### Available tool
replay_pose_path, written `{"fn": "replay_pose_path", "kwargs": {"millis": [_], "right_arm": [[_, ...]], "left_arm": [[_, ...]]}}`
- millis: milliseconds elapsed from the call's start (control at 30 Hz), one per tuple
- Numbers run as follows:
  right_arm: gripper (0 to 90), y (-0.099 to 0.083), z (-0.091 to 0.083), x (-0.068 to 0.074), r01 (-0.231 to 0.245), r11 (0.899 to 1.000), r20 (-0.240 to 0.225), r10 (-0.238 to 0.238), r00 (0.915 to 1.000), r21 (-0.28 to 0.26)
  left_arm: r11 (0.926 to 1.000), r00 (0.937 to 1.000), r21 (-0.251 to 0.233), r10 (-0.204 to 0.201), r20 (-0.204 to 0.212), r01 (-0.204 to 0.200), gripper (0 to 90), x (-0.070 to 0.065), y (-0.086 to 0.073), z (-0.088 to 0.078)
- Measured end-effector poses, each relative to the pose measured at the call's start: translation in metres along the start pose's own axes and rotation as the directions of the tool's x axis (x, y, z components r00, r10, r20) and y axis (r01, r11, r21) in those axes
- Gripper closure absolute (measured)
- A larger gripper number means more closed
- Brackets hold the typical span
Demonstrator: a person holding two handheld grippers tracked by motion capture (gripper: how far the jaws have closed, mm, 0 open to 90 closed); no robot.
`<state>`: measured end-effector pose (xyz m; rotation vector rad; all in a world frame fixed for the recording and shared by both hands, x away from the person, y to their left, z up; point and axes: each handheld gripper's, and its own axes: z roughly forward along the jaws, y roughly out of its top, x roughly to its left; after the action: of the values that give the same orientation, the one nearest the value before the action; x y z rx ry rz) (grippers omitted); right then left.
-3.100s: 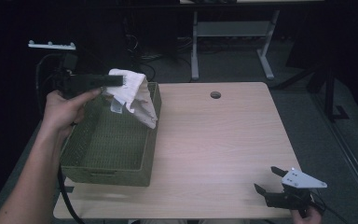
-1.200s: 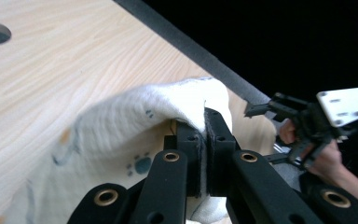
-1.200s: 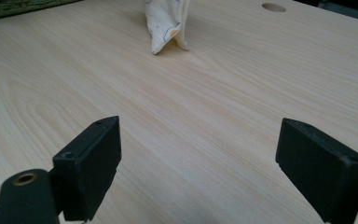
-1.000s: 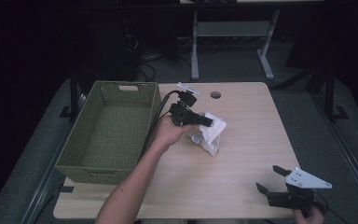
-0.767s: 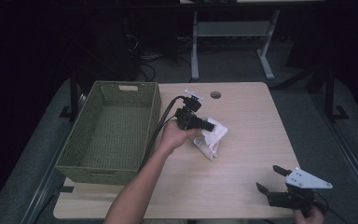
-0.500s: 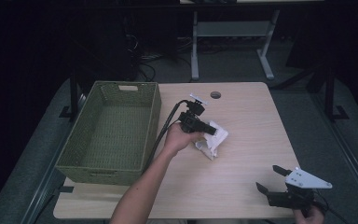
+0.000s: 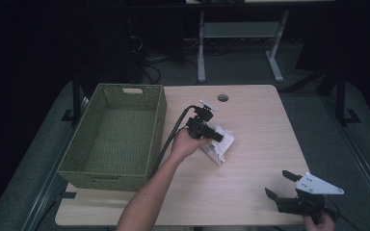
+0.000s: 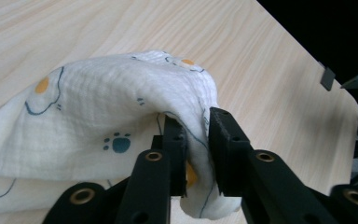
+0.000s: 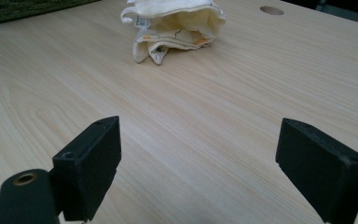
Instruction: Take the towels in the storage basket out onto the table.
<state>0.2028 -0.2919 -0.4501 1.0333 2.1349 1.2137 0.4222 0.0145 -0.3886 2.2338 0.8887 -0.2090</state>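
A: Cloth [image 8: 98, 116]: white crinkled muslin with blue paw prints and orange spots, bunched on the table [image 7: 250, 120] just right of the basket [image 7: 115, 139].

B: Grippers?

A: Left gripper [image 8: 196, 154]: jaws just opening, a fold loosely between them. Right gripper [image 9: 200, 163]: jaws wide apart, holding nothing.

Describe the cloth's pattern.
White cloth printed with teal paw prints, orange dots and thin dark outlines; clearest in the left gripper view.

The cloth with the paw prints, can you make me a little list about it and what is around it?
cloth: white, bunched up, lying on the table
left gripper: jaws have just been opening, a fold of cloth between them
right gripper: open, nothing in it, at the near table edge
basket: green, woven, left of the cloth
table: pale wood
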Motion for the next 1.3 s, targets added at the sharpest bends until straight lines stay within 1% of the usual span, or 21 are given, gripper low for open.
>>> {"fn": "replay_pose_path", "kwargs": {"millis": [133,233,267,333,400,433,467,567,667,767,833,867,900,933,967,1033,1100,1167,1300], "right_arm": [[13.8,0.0,0.001,0.001,0.001,1.0,-0.001,-0.001,1.0,0.001],[13.8,0.0,0.001,0.001,-0.002,1.0,-0.004,0.002,1.0,0.004],[13.8,0.001,0.002,0.001,0.003,1.0,-0.001,-0.003,1.0,0.005],[13.8,0.001,0.002,0.001,0.002,1.0,0.0,-0.002,1.0,0.004],[13.8,0.001,0.002,0.002,-0.002,1.0,-0.001,0.002,1.0,0.004],[13.8,0.001,0.002,0.002,-0.002,1.0,-0.003,0.002,1.0,0.004],[13.8,0.001,0.003,0.002,0.001,1.0,-0.002,-0.001,1.0,0.005],[13.8,0.001,0.003,0.002,0.003,1.0,0.0,-0.003,1.0,0.01],[13.8,0.001,0.003,0.002,0.0,1.0,0.002,0.0,1.0,0.008],[13.8,0.001,0.003,0.002,0.005,1.0,0.002,-0.005,1.0,0.011],[13.8,0.001,0.003,0.002,0.004,1.0,0.003,-0.004,1.0,0.011],[13.8,0.001,0.003,0.002,0.005,1.0,0.004,-0.005,1.0,0.012],[13.8,0.001,0.003,0.001,0.006,1.0,0.003,-0.006,1.0,0.013],[13.8,0.001,0.003,0.001,0.006,1.0,0.004,-0.006,1.0,0.014],[13.8,0.001,0.003,0.001,0.006,1.0,0.006,-0.006,1.0,0.017],[13.8,0.0,0.004,0.001,0.011,1.0,0.007,-0.011,0.9999,0.02],[13.9,0.0,0.004,0.0,0.014,1.0,0.008,-0.014,0.9999,0.021],[13.8,0.0,0.004,0.001,0.014,1.0,0.009,-0.014,0.9999,0.023],[13.8,0.0,0.005,0.001,0.009,0.999,0.008,-0.009,0.9999,0.032]], "left_arm": [[1.0,0.9997,-0.004,-0.007,-0.024,0.007,68.6,0.001,-0.001,-0.004],[1.0,0.9995,-0.004,-0.006,-0.03,0.006,68.5,0.002,-0.002,-0.007],[0.9999,0.9988,-0.001,-0.011,-0.049,0.01,67.2,0.004,-0.005,-0.008],[0.9998,0.9983,0.001,-0.02,-0.055,0.02,66.8,0.005,-0.008,-0.009],[0.9998,0.9978,0.001,-0.019,-0.063,0.019,66.2,0.006,-0.009,-0.01],[0.9997,0.9971,-0.005,-0.025,-0.072,0.025,64.7,0.007,-0.011,-0.012],[0.9994,0.9969,-0.013,-0.033,-0.072,0.032,64.4,0.007,-0.012,-0.013],[0.9993,0.9961,-0.023,-0.03,-0.082,0.028,63.5,0.006,-0.014,-0.017],[0.9995,0.9959,-0.024,-0.025,-0.087,0.023,63.4,0.005,-0.015,-0.021],[0.9991,0.9958,-0.037,-0.024,-0.088,0.02,63.1,0.003,-0.016,-0.023],[0.9989,0.996,-0.046,-0.013,-0.088,0.009,62.3,-0.001,-0.018,-0.027],[0.9992,0.9958,-0.041,0.0,-0.091,-0.004,61.8,-0.002,-0.02,-0.029],[0.9988,0.996,-0.048,0.002,-0.09,-0.006,61.4,-0.004,-0.021,-0.03],[0.9989,0.996,-0.045,0.011,-0.089,-0.015,61.1,-0.005,-0.022,-0.032],[0.9986,0.9959,-0.051,0.01,-0.09,-0.015,60.7,-0.007,-0.024,-0.032],[0.9986,0.9949,-0.047,0.02,-0.098,-0.025,59.5,-0.009,-0.028,-0.034],[0.9982,0.9956,-0.053,0.023,-0.091,-0.028,58.8,-0.011,-0.032,-0.035],[0.998,0.9949,-0.047,0.038,-0.093,-0.043,58.7,-0.013,-0.035,-0.035],[0.9974,0.9953,-0.057,0.04,-0.088,-0.045,58.2,-0.016,-0.041,-0.037]]}}
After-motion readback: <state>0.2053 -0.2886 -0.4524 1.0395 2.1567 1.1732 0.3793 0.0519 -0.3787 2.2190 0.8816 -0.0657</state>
